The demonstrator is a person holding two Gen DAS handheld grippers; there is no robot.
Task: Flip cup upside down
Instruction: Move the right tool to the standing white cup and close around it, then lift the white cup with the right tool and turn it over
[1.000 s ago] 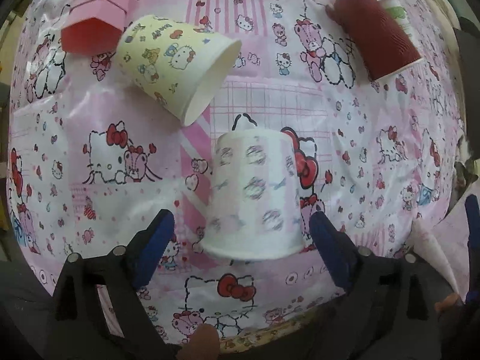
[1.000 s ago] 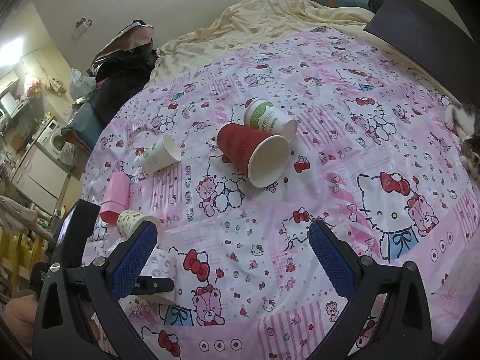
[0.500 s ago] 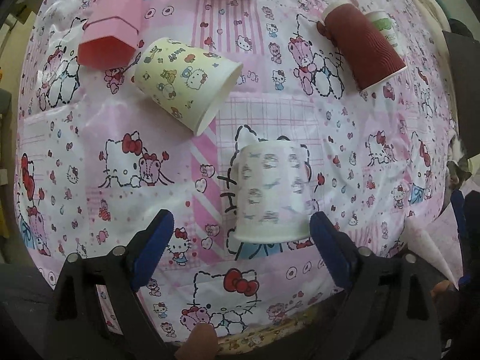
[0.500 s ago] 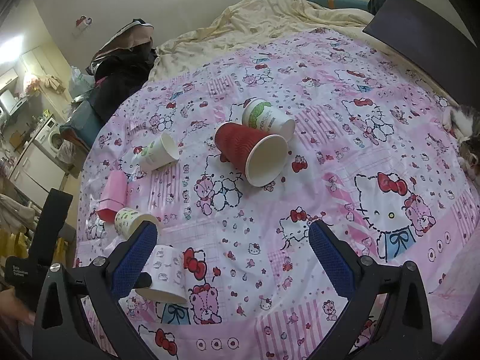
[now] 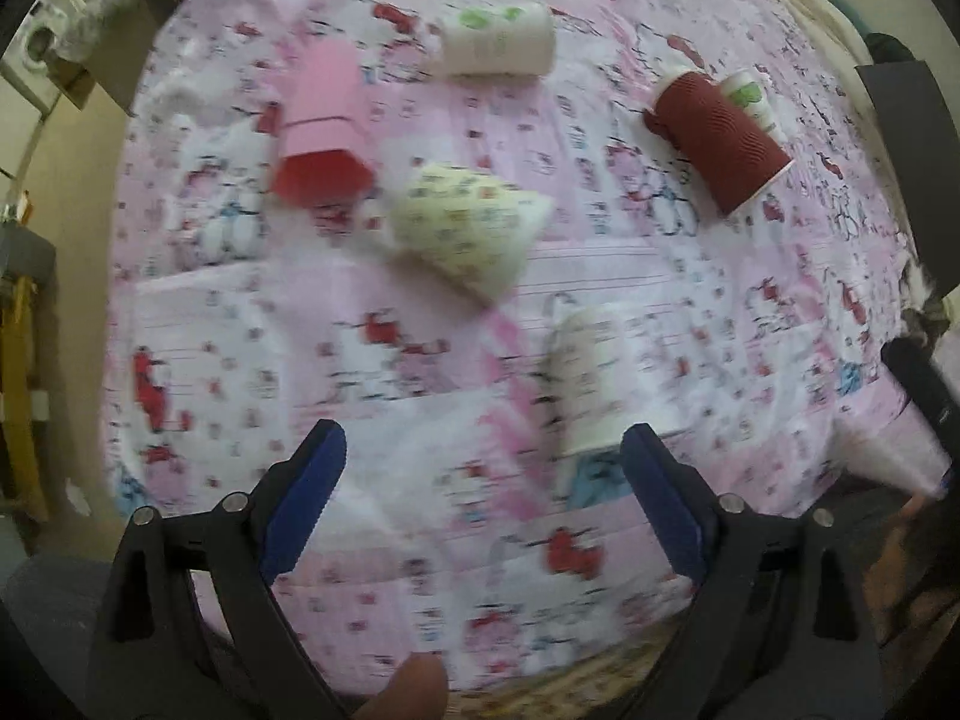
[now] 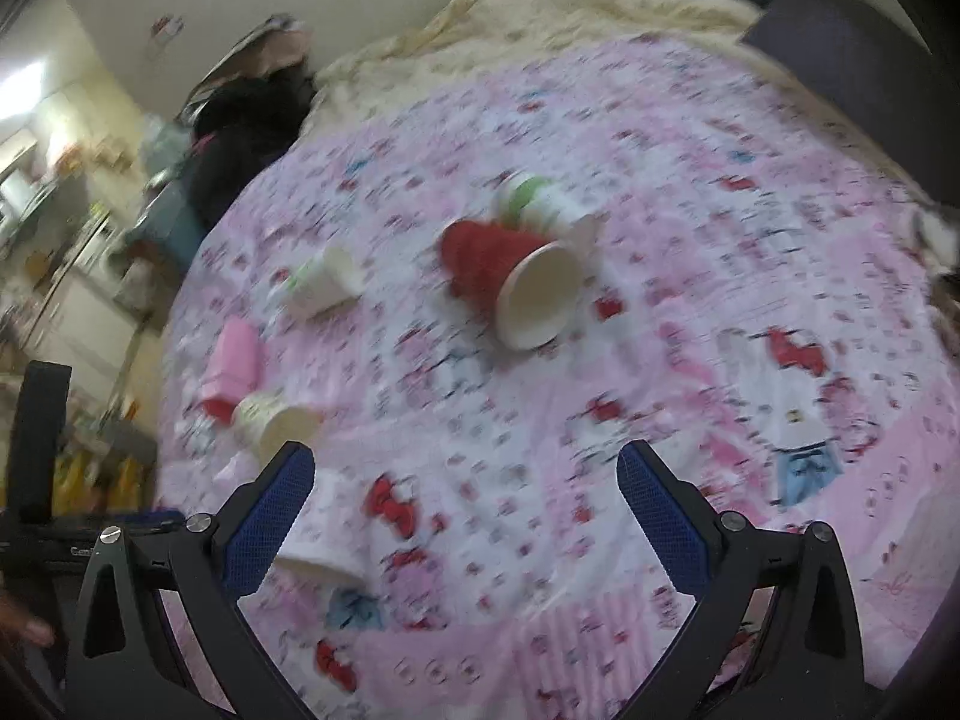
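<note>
The left wrist view looks down on the bed (image 5: 630, 264) with its pink cartoon-cat sheet, where the white patterned cup (image 5: 591, 381) stands mouth down, just ahead of the left gripper (image 5: 483, 498) and close inside its right-hand finger; the blue-padded fingers (image 5: 306, 498) are spread wide and hold nothing. That view alone shows the pink carton (image 5: 321, 138) from above, open end toward the camera, touching the yellow cup (image 5: 471, 234) that lies on its side. The right wrist view takes in the room beyond: a cream blanket (image 6: 540, 18), a dark heap of clothes (image 6: 252, 114) and a kitchen area at left. There the white patterned cup (image 6: 324, 534) sits partly hidden behind the left-hand finger of the right gripper (image 6: 465, 516), whose fingers are likewise wide apart and empty. The red ribbed cup (image 6: 510, 276) lies on its side with a green-and-white cup (image 6: 540, 204) behind it, and another green-printed cup (image 6: 321, 285) lies farther left. Compared with half a second ago, the left gripper has drawn back and risen, so the upturned cup looks smaller and more of the bed shows; both views are now motion-blurred. No writing can be read on any cup.
</note>
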